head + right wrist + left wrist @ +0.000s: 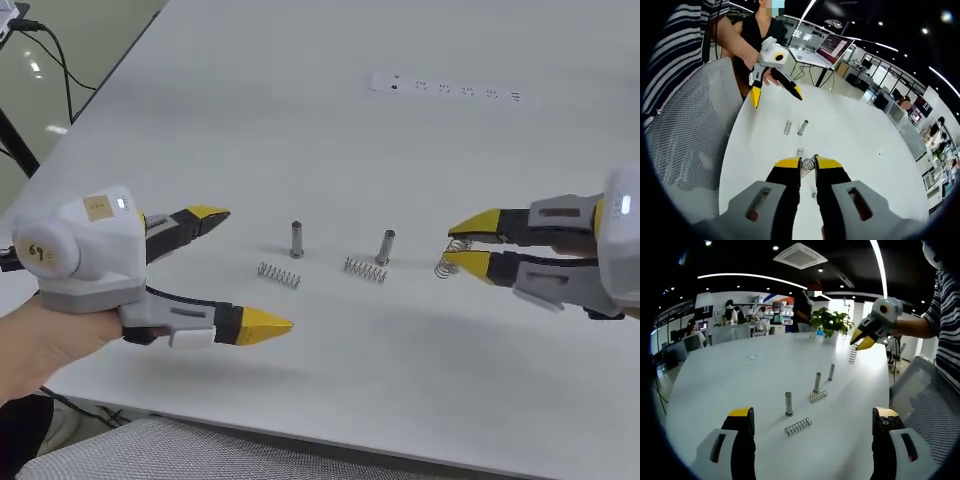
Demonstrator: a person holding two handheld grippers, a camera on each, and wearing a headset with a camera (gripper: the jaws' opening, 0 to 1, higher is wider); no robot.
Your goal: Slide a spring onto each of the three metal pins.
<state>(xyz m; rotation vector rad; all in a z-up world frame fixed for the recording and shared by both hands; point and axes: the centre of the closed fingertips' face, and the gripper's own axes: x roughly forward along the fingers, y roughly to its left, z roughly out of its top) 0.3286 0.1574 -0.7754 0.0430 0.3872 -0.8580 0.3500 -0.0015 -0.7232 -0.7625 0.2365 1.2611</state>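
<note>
An open-plan office: seated people [691, 329], a laptop [832, 48], a mesh chair [685, 135], a potted plant [829, 320], a ceiling air vent [800, 255]

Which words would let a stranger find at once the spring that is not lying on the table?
Start at the white table and find the right tool, its yellow tips nearly closed. The spring is pinched between those tips; the two other springs lie flat beside upright pins.
</note>
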